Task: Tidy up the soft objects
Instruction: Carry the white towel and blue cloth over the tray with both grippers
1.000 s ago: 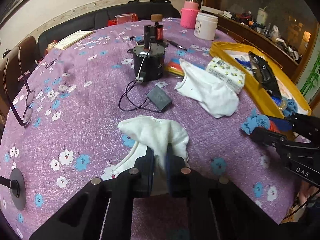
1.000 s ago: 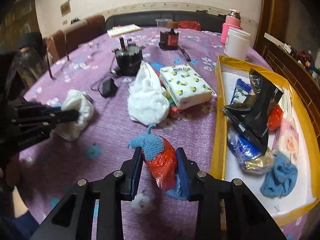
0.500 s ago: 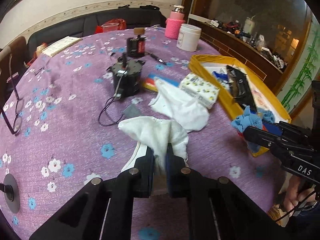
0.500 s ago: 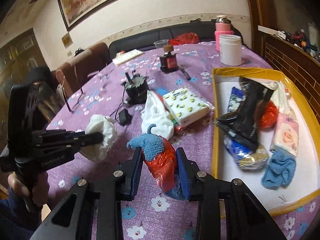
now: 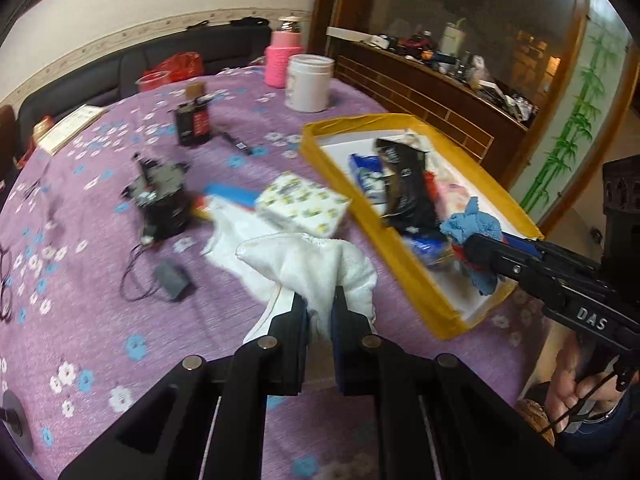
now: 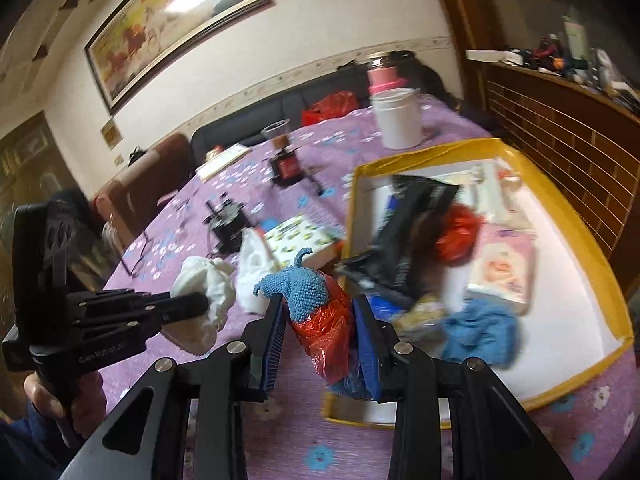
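Note:
My left gripper (image 5: 319, 304) is shut on a bunched white towel (image 5: 312, 260), held above the purple flowered tablecloth. In the right wrist view that gripper (image 6: 196, 304) shows at the left with the towel (image 6: 208, 284) at its tip. My right gripper (image 6: 320, 312) is shut on a bundle of blue knitted cloth and red plastic bag (image 6: 324, 320), held over the near corner of the yellow tray (image 6: 420, 156). The left wrist view shows it (image 5: 480, 248) over the tray (image 5: 424, 296). A second white cloth (image 5: 232, 236) lies on the table.
The tray holds a black packet (image 6: 408, 232), a blue cloth (image 6: 480, 332), a pink tissue pack (image 6: 500, 272) and a red bag. On the table: a printed tissue pack (image 5: 300, 208), a black device with cable (image 5: 160, 200), an adapter (image 5: 172, 280), a dark bottle (image 5: 192, 120), a white jar (image 5: 308, 84).
Both grippers have risen with their loads and swung right toward the yellow tray. The right one now holds its bundle over the tray's near corner; the towel is off the table.

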The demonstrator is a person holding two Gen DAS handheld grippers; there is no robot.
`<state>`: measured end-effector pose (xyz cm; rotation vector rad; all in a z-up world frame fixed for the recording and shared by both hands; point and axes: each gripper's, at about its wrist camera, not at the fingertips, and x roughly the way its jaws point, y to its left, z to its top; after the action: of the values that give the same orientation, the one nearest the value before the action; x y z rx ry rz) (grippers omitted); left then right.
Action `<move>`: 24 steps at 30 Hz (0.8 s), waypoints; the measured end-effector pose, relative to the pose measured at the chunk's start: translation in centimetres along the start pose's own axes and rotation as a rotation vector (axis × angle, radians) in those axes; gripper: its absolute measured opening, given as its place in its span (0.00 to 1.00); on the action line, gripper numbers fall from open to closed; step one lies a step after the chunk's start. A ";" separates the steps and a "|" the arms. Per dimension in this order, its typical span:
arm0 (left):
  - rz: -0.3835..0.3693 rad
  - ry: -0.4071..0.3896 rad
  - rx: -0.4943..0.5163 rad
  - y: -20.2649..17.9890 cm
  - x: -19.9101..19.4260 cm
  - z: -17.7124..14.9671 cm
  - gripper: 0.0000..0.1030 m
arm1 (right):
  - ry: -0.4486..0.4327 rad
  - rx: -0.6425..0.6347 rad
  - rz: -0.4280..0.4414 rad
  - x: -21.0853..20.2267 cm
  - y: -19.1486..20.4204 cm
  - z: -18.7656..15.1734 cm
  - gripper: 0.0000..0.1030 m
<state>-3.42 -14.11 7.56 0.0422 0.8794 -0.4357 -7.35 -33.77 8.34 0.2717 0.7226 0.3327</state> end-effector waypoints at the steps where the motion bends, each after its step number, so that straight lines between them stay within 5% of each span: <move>1: -0.006 -0.001 0.008 -0.6 0.1 0.3 0.10 | -0.011 0.018 -0.009 -0.4 -0.8 0.1 0.36; 10: -0.056 0.004 0.063 -5.1 2.5 3.6 0.10 | -0.076 0.159 -0.094 -3.2 -7.0 0.3 0.36; 24: -0.016 0.085 0.056 -8.0 12.0 9.7 0.10 | -0.063 0.231 -0.162 -2.4 -11.1 0.8 0.36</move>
<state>7.34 -27.66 5.85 0.1062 0.9510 -0.4761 -6.25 -44.90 6.44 0.4374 0.7166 0.0858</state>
